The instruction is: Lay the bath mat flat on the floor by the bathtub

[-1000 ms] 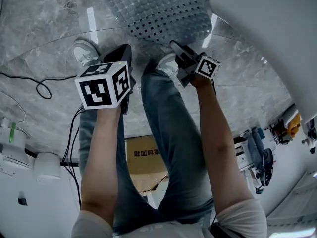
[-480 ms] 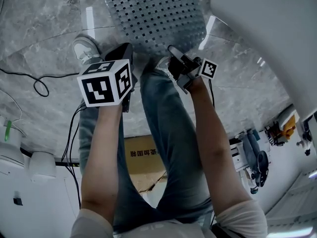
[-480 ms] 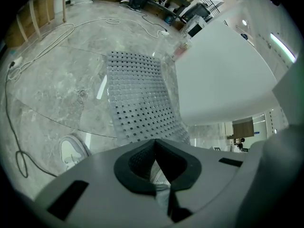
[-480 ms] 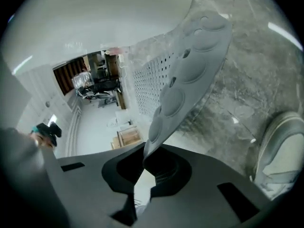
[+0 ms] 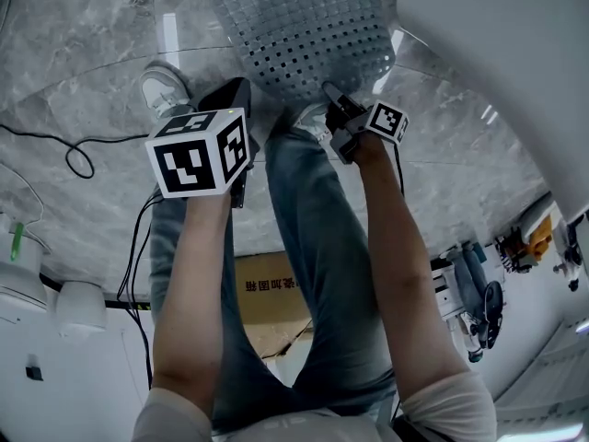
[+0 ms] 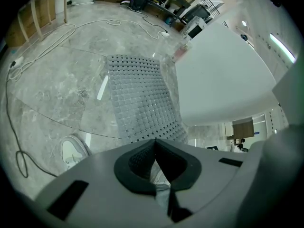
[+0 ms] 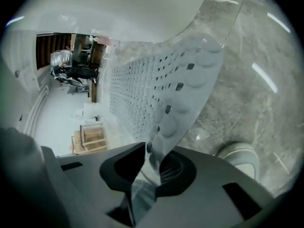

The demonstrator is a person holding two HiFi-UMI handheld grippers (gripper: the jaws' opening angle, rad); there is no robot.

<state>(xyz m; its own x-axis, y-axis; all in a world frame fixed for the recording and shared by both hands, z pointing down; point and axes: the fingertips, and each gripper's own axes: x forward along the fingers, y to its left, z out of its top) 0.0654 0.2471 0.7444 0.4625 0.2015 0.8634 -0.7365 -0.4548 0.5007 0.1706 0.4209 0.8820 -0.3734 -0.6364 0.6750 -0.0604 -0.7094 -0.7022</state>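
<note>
The bath mat (image 5: 308,26) is translucent grey, gridded and punched with holes. It lies on the marble floor along the white bathtub (image 5: 497,63), with its near end lifted toward me. My right gripper (image 5: 327,88) is shut on the mat's near right edge. In the right gripper view the mat (image 7: 156,80) runs straight into the closed jaws of the right gripper (image 7: 146,148). My left gripper (image 5: 241,86) is shut at the near left corner. In the left gripper view a thin translucent strip shows below the closed left gripper (image 6: 155,144), and the mat (image 6: 142,99) stretches away beyond it.
My two white shoes (image 5: 161,90) (image 7: 240,158) stand just short of the mat's near end. A black cable (image 5: 74,159) loops over the floor to the left. Behind my legs are a cardboard box (image 5: 271,293) and white fixtures (image 5: 28,274). The tub wall (image 6: 223,75) borders the mat's right side.
The right gripper shifted slightly left and then back. The mat's near edge has drawn closer to my feet. The left gripper has barely moved.
</note>
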